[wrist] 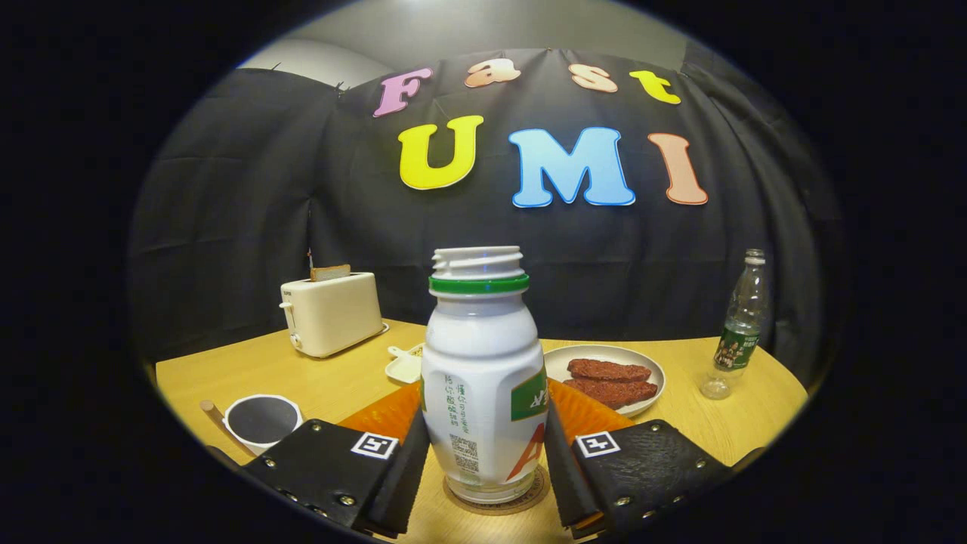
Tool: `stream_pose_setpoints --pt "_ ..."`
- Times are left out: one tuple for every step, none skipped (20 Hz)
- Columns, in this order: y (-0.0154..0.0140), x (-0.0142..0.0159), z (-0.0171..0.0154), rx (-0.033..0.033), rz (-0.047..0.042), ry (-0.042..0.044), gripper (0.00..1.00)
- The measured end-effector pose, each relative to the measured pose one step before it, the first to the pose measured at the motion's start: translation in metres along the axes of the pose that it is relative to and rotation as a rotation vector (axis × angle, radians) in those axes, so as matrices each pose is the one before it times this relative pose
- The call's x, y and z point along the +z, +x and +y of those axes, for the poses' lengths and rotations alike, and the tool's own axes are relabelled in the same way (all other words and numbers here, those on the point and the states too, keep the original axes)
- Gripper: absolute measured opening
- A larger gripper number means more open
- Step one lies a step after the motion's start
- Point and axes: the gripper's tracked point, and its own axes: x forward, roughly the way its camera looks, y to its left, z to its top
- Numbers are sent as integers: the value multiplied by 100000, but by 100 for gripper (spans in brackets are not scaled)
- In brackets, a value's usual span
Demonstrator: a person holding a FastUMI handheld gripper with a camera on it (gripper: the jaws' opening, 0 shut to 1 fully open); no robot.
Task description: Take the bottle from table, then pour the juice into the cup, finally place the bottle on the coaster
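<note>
Here the bottle (483, 378) stands upright between the 2 fingers of the gripper (483, 461), its long axis vertical and its open, capless neck pointing straight up. Its base sits on the round coaster (529, 500), whose rim shows under and just around the foot of the bottle. Both fingers lie against the lower flanks of the bottle, 1 on each side, so the gripper looks to be pinching it, though whether they press firmly or merely touch is hard to tell from this angle. Judging by that, the placing step seems all but done, and the coming move turns on parting the fingers sideways and drawing back without tipping the tall bottle. The cup (263, 420) sits on the desk (317, 374) just ahead of the left finger. Beyond the fingers lie an orange mat (385, 414), a plate (604, 378) with 2 brown pieces, a toaster (331, 311) and a clear bottle (736, 332) further to the right.
</note>
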Motion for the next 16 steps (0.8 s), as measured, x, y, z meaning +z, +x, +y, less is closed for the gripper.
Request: stream_pose_setpoints --pt "175 -210 -164 -137 404 -550 71" --pt "121 -134 19 -3 91 -861 71" --pt "170 -89 -96 -511 -24 -791 71" --pt "72 -317 -19 -173 290 -688 71" --pt "60 -253 95 310 380 280 71" --pt "164 -152 49 113 476 453 71" --pt "86 -64 -99 -63 -88 292 71" --pt "-33 -139 -58 -1 -199 273 71" --pt "62 -283 -97 -379 44 -90 71" --pt "-69 -28 -7 261 -174 138 71" --pt "69 117 -41 -154 -521 257 71" --pt "41 -20 -129 -171 -649 111 71" --pt "-71 -106 77 267 -502 36 71" --pt "142 1 -22 78 -523 132 71" --pt "-104 -37 18 17 -591 188 71" --pt "-3 -24 -9 92 101 49 71"
